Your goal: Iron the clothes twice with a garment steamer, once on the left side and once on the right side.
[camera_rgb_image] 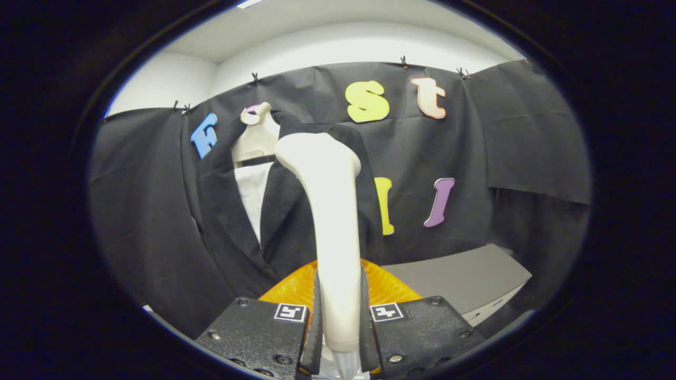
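Now | claw (340, 322) pinching cream steamer (330, 211) | head against black jacket (232, 221)

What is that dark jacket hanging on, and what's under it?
The dark jacket covers a pale dress form with white fabric at the open front. The steamer, gripped between the gripper fingers, hides part of it.

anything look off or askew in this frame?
Nothing stands out. The tool is shut on the steamer, which stands upright with its head against the black jacket. The jacket hangs open over a white shirt.
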Tool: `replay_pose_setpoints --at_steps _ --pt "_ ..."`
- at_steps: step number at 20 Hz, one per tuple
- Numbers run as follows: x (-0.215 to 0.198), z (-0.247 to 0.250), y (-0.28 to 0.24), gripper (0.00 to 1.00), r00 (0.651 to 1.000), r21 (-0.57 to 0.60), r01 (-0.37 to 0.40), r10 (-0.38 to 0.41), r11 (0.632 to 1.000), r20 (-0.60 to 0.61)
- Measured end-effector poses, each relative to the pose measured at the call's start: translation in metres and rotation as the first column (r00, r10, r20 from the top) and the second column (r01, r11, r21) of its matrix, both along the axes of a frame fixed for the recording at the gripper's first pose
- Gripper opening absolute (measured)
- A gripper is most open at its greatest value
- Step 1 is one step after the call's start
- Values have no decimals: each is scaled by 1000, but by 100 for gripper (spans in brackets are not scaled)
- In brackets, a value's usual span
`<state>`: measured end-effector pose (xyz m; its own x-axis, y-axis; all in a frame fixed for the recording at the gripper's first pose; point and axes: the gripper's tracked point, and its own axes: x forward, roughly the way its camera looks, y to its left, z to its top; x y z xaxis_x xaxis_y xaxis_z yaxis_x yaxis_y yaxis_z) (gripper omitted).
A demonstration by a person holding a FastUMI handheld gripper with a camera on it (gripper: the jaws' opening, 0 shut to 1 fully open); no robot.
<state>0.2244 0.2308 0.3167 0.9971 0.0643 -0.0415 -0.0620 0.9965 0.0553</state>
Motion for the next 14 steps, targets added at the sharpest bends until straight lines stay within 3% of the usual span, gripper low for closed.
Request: replay_pose_setpoints --at_steps 10,14 --pt "50 -3 8 31 996 -69 69 -65 995 54" --pt "52 -15 11 31 996 -113 76 -69 991 64"
